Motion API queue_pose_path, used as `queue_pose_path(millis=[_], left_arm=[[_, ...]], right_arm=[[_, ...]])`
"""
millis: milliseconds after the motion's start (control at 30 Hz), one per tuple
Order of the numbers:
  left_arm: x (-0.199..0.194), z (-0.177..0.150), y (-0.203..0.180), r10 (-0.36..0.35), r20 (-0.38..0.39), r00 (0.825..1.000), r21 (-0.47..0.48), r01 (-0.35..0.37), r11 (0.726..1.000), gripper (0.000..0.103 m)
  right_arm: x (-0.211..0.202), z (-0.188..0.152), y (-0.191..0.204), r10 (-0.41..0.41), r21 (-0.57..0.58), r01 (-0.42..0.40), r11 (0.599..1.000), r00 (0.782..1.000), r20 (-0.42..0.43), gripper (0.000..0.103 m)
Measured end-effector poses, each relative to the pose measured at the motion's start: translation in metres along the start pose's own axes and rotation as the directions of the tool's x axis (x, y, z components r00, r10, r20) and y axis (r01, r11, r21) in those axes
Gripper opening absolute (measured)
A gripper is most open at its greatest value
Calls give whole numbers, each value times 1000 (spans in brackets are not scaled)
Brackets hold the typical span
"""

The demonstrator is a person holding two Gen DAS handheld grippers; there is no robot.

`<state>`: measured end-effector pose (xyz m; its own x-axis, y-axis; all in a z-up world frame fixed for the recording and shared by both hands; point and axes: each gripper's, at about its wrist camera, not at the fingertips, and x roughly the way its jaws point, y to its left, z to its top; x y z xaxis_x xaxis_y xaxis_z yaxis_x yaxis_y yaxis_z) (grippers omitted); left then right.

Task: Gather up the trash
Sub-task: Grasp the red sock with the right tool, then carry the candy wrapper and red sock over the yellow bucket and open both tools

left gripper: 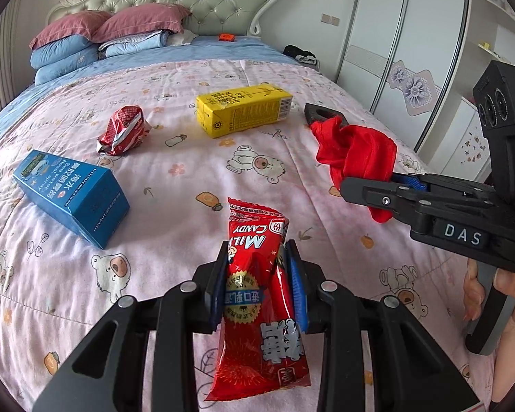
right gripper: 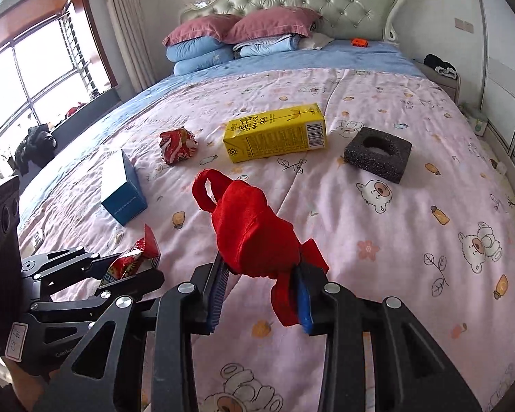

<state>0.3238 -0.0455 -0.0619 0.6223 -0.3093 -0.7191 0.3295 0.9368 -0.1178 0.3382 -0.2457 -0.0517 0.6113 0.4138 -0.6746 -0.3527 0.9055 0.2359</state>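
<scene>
My left gripper is shut on a red milk-candy wrapper, held just above the pink bedcover. To its right, my right gripper is shut on a bunched red cloth. In the right wrist view the red cloth, with a loop at its top, sticks up from between the right gripper's pads. The left gripper with the candy wrapper shows at lower left. A yellow carton, a crumpled red wrapper and a blue box lie on the bed beyond.
A black foam block with a round hole lies right of the yellow carton. Pillows are stacked at the headboard. A wardrobe stands on the right, a window on the left. A hand grips the right gripper's handle.
</scene>
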Motion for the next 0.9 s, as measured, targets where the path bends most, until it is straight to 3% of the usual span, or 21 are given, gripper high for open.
queue_pose_path(millis=[233, 500, 733, 900], left_arm=[[-26, -9, -47, -52, 22, 998, 104, 50, 993, 32], [-42, -35, -112, -145, -50, 988, 183, 152, 971, 32], [-50, -52, -200, -243, -118, 963, 273, 267, 924, 32], [-46, -60, -276, -301, -182, 936, 333, 347, 877, 32]], right_arm=[[-53, -43, 4, 47, 15, -48, 999, 999, 18, 34], [-138, -104, -24, 11, 141, -25, 990, 995, 103, 34], [-228, -153, -54, -29, 186, -9, 982, 980, 198, 34], [-288, -189, -90, -141, 246, 79, 966, 959, 245, 34]])
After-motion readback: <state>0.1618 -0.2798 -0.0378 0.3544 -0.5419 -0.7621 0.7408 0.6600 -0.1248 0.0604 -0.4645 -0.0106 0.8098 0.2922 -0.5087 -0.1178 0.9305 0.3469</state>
